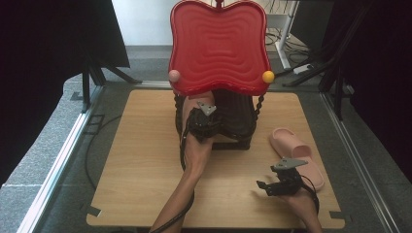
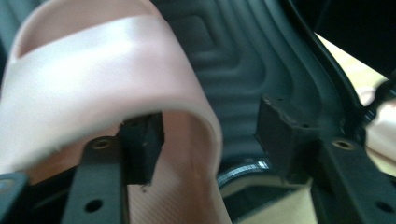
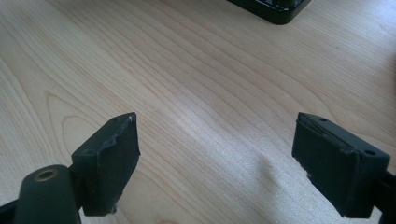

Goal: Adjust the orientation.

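Slippers are being packed into the black case with the raised red lid (image 1: 219, 46). Nearest, the right gripper (image 1: 266, 187) is hovering with fingers spread over bare desk (image 3: 196, 93), holding nothing. Beside it one pink slipper (image 1: 297, 155) is lying on the desk, not yet stowed. Farther off, the left gripper (image 1: 203, 121) is reaching into the case (image 2: 261, 56); its own view is showing the other slipper (image 2: 93, 79) inside, fingers parted around its edge, seemingly released.
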`<state>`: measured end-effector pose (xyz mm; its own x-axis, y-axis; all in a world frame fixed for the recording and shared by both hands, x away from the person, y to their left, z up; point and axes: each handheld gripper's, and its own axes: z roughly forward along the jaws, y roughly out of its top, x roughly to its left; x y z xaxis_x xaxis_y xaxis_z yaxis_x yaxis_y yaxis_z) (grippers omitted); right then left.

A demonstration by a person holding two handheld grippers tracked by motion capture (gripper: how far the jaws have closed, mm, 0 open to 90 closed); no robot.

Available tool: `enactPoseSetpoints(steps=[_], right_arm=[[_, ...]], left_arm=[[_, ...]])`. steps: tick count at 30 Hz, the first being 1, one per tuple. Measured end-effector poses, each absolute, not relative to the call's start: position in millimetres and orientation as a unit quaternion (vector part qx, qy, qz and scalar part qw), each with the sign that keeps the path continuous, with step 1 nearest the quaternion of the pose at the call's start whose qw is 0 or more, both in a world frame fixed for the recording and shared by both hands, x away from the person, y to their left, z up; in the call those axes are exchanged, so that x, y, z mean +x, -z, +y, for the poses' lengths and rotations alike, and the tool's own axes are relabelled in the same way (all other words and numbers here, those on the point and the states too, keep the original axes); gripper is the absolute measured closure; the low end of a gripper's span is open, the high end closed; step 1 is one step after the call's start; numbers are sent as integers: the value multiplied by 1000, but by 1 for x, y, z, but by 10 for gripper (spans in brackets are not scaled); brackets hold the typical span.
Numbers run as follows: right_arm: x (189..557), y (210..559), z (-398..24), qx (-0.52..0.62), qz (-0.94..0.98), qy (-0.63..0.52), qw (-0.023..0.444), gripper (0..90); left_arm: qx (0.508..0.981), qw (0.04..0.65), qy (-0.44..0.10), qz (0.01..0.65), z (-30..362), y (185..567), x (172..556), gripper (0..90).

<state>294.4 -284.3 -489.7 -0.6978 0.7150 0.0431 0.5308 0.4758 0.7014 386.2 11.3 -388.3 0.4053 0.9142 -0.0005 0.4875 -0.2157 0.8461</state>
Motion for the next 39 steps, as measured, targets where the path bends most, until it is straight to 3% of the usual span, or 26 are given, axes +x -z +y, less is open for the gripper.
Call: enactPoseSetpoints(steps=[4, 10, 16, 25, 28, 39], right_arm=[[294, 489, -285, 368, 848, -358, 129, 149], [294, 489, -284, 367, 848, -359, 129, 151], [295, 490, -285, 368, 849, -357, 128, 153], [295, 490, -284, 368, 849, -356, 127, 165], [295, 490, -283, 367, 850, -355, 128, 167], [295, 490, -283, 368, 849, -358, 127, 167]], left_arm=[[746, 404, -248, 468, 17, 390, 378, 309], [760, 429, -221, 435, 34, 388, 360, 305], [779, 433, -201, 406, 53, 384, 340, 443], [814, 414, -180, 366, 78, 388, 312, 801], [819, 411, -172, 362, 85, 390, 304, 883], [846, 390, -147, 333, 91, 405, 274, 900]])
